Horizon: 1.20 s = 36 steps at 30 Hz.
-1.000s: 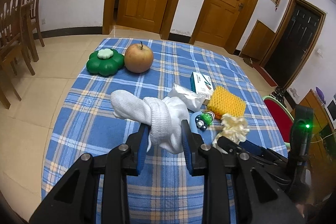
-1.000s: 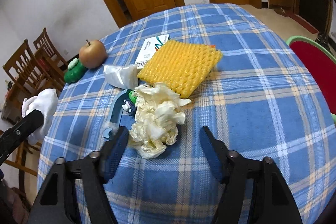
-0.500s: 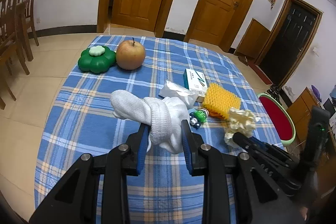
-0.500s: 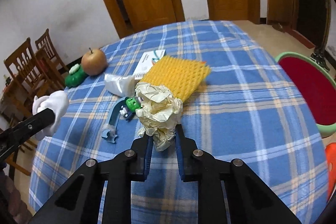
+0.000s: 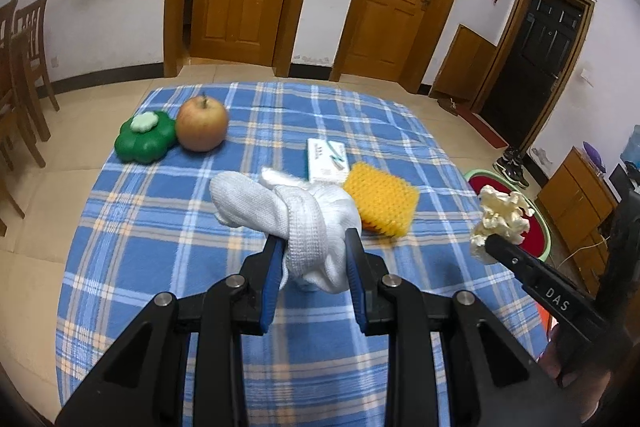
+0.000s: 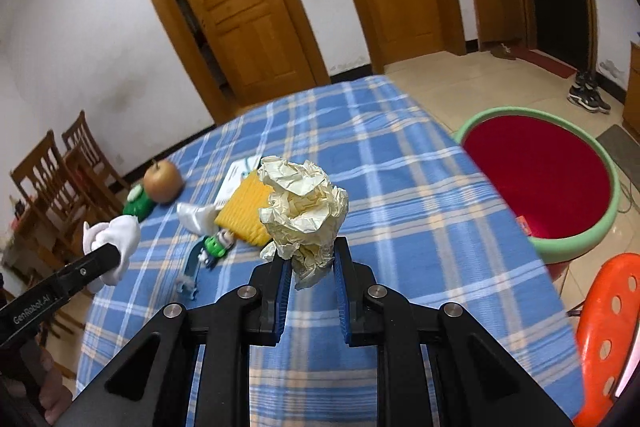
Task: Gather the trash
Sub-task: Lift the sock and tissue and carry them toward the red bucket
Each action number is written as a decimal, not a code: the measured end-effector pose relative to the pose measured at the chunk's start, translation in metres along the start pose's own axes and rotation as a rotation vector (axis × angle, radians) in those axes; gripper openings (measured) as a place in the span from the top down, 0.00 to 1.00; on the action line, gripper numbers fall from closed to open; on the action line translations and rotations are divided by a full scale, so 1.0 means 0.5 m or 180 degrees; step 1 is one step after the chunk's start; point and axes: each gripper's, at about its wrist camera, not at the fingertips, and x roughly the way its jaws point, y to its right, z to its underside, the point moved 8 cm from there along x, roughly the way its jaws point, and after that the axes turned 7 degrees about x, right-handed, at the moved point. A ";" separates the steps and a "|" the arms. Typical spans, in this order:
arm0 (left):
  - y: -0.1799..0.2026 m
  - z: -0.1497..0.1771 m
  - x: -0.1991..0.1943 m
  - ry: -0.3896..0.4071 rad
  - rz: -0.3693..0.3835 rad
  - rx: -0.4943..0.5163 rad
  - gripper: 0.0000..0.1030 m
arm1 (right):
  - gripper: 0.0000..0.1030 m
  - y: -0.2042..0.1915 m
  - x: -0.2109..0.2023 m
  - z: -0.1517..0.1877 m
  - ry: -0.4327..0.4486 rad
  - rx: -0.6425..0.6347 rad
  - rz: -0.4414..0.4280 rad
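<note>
My left gripper (image 5: 314, 247) is shut on a white knitted glove (image 5: 288, 211) and holds it above the blue plaid table (image 5: 160, 227). My right gripper (image 6: 310, 259) is shut on a crumpled cream paper ball (image 6: 302, 205), lifted off the table near its right side; the ball also shows in the left wrist view (image 5: 500, 223). A white crumpled wrapper (image 6: 196, 217) lies on the table. A red basin with a green rim (image 6: 540, 167) stands on the floor right of the table.
On the table lie an apple (image 5: 201, 123), a green clover-shaped box (image 5: 146, 137), a white carton (image 5: 326, 161), a yellow foam pad (image 5: 380, 201) and a small green toy on a blue piece (image 6: 214, 247). An orange stool (image 6: 608, 323) stands at the right. Wooden chairs (image 5: 20, 75) stand at the left.
My right gripper has closed on the paper ball and lifted it up and toward the right, off the table. My left gripper has kept the glove and risen a little.
</note>
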 end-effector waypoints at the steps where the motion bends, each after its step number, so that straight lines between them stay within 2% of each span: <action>1: 0.008 -0.005 0.000 0.0010 -0.0008 0.0016 0.71 | 0.81 0.009 -0.006 -0.005 0.0021 0.0030 -0.0001; 5: 0.049 -0.020 0.008 0.0007 0.0027 0.0096 0.71 | 0.80 0.053 -0.030 -0.025 0.0118 0.0133 0.0027; 18: 0.232 -0.063 0.071 -0.0063 0.0419 0.0442 0.71 | 0.80 0.254 -0.094 -0.084 0.0368 0.0594 0.0414; 27: 0.340 -0.079 0.133 -0.0158 0.0573 0.0679 0.71 | 0.78 0.374 -0.071 -0.098 0.0316 0.0867 0.0642; 36: 0.432 -0.084 0.196 -0.0276 0.0767 0.0869 0.71 | 0.70 0.457 -0.039 -0.104 0.0240 0.1078 0.0676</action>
